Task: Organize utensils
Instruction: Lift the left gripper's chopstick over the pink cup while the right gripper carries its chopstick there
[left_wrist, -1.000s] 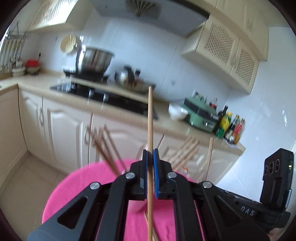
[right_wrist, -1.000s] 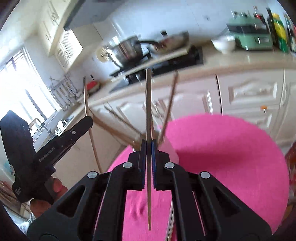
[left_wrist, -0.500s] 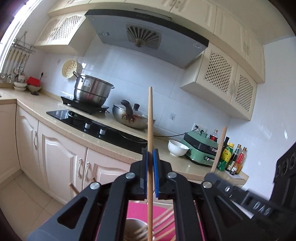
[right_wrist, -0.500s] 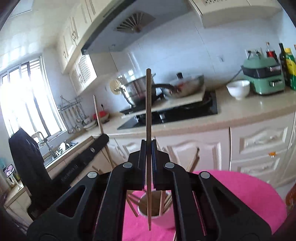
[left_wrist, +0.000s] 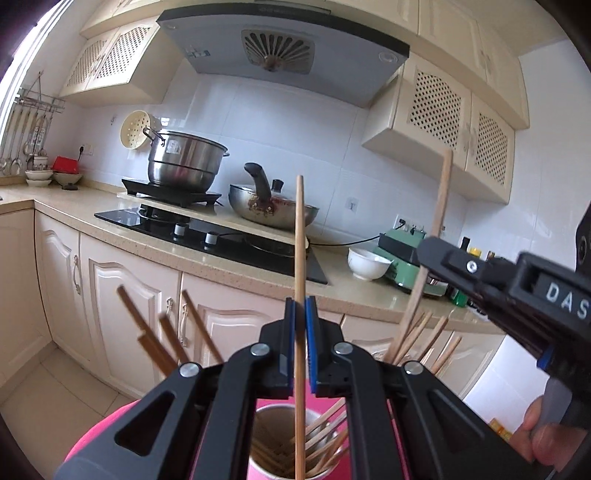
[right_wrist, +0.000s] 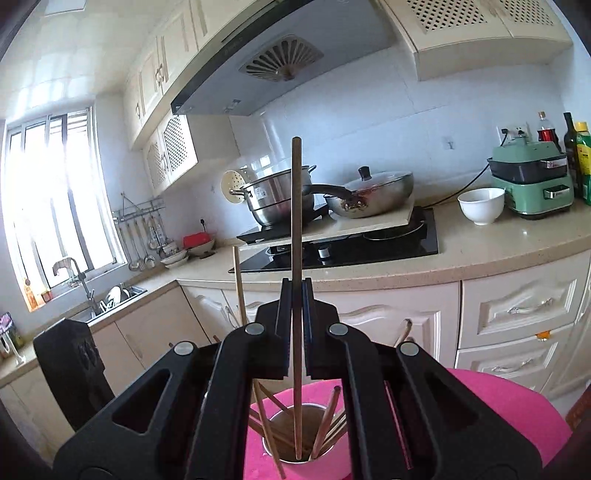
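So the pink bench (right_wrist: 498, 417) carries the whole job here, and the metal cup (right_wrist: 301, 452) sits on it straight below both tools, already bristling with chopsticks leaning out every which way.

Left gripper (left_wrist: 300, 314) has its fingers clenched on 1 light chopstick (left_wrist: 299, 236), standing pretty much vertical. Its lower end hangs inside the cup's mouth (left_wrist: 284, 413) in the left view, so that one looks basically lined up for a straight drop.

Right gripper (right_wrist: 296, 291) is clamped on 1 darker chopstick (right_wrist: 296, 206) too, also upright, and its tip already dips past the rim in the right view. From the left camera you can see the right tool (left_wrist: 517, 291) coming in from the side with its stick a bit tilted, and a hand (left_wrist: 546, 443) on the handle.

The bit that matters: both long axes run up-down and the cup opening is directly under both tips. Hard to call which is nearer, honestly both look about even. My guess is the next move is just lower a touch and let go, watching that neither stick snags the leaning ones.
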